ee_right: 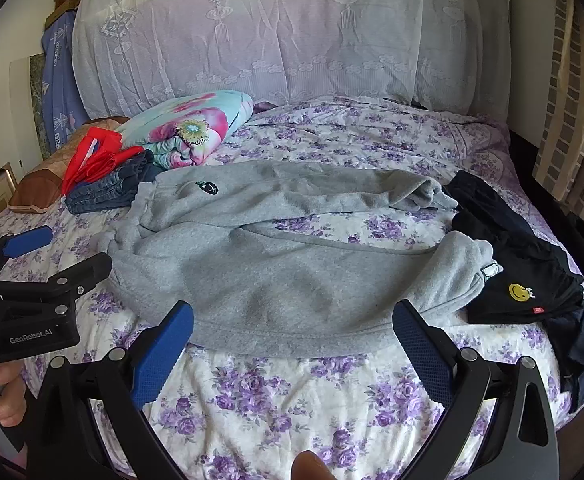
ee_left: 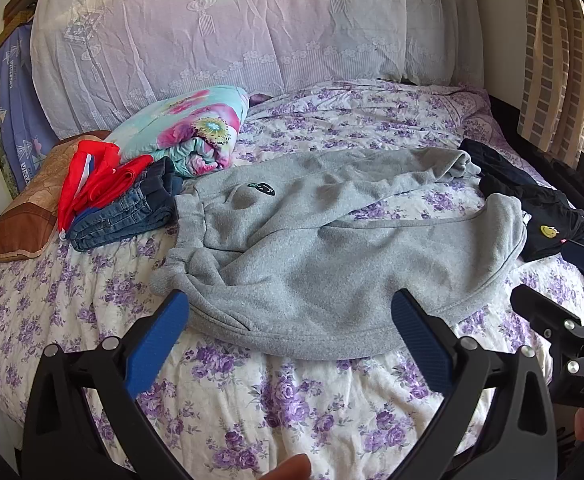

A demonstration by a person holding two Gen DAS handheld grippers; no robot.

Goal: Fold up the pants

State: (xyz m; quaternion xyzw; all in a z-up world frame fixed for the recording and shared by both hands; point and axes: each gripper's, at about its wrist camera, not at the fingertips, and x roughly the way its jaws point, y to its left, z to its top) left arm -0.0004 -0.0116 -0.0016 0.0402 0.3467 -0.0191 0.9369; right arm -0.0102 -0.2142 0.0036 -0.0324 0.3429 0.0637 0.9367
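Observation:
Grey fleece pants (ee_left: 315, 248) lie spread on the bed, waistband to the left, both legs reaching right with floral sheet showing between them. They also show in the right wrist view (ee_right: 284, 268). My left gripper (ee_left: 290, 304) is open and empty, hovering over the pants' near edge. My right gripper (ee_right: 292, 316) is open and empty, also over the near edge, further right. The left gripper shows at the left of the right wrist view (ee_right: 48, 256), the right gripper at the right of the left wrist view (ee_left: 563, 304).
Folded jeans (ee_left: 124, 216) with red clothes (ee_left: 96, 176) on top sit at the left. A floral quilt bundle (ee_left: 188, 128) lies behind them. Black clothes with a smiley patch (ee_right: 519, 276) lie at the right. A lace-covered headboard (ee_left: 252, 32) stands at the back.

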